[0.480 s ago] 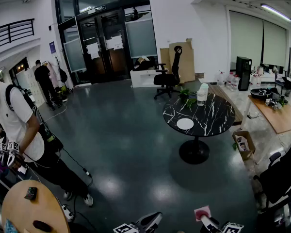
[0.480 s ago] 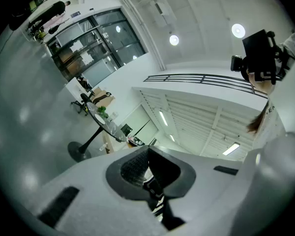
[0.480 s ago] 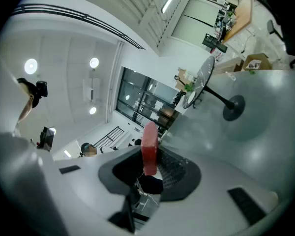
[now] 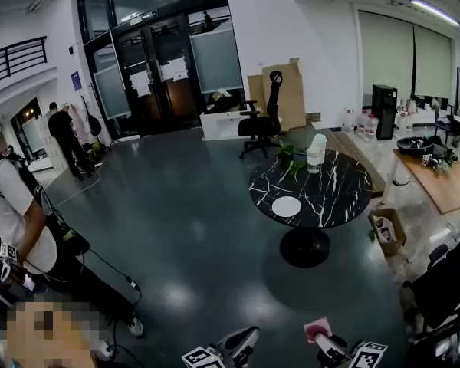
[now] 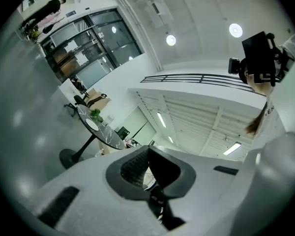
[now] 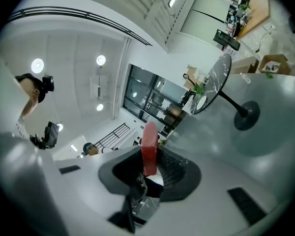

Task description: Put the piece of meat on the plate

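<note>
A white plate lies on a round black marble table across the room, far from both grippers. At the head view's bottom edge, my right gripper is shut on a flat red-pink piece of meat. In the right gripper view the meat stands upright between the pads of the right gripper, with the table and plate beyond it. My left gripper is beside it; the left gripper view shows the left gripper with its jaws together and nothing between them, and the plate far off.
A white jug and a green plant stand on the marble table. A black office chair is behind it, an open cardboard box to its right, then a wooden desk. A person stands at left. Dark floor lies between.
The head view has shifted slightly, so the table and plate sit a little lower and further left. Both grippers stay at the bottom edge, the meat still held.
</note>
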Motion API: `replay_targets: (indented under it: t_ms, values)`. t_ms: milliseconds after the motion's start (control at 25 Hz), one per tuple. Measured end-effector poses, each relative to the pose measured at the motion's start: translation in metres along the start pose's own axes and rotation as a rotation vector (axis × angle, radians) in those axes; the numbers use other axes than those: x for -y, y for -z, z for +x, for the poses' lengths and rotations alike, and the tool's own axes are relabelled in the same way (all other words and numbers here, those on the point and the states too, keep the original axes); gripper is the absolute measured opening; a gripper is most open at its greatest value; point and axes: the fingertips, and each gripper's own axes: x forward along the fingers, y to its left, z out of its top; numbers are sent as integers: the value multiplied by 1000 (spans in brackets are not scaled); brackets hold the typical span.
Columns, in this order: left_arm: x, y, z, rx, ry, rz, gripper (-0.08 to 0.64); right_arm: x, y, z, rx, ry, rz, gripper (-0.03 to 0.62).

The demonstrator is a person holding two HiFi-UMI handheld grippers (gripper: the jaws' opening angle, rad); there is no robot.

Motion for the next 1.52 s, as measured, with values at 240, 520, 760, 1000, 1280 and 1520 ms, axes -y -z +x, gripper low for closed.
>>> replay_targets:
  t_ms: [240,520,760,1000,1280,1520]
  values:
    - [-22,-5,24,8,-20,-9,9,30,-24,17,-5,18,-15,87]
    - [-67,-18,44,13,-71,-38,9,51,-38,54,-28,13,40,87]
    - [-150,-61,128,-3,-40,-67,9,107,-106,125,0,80,1,87]
    - [-201,-112,182,2,-16,-37,9,127,-157,189,16,75,-24,87]
    - [-255,-139,224,-35,19,-49,9,146,-190,247,9,91,-56,87]
    - [-279,-154,265,-61,50,-55,9,171,-212,267,39,130,-56,87]
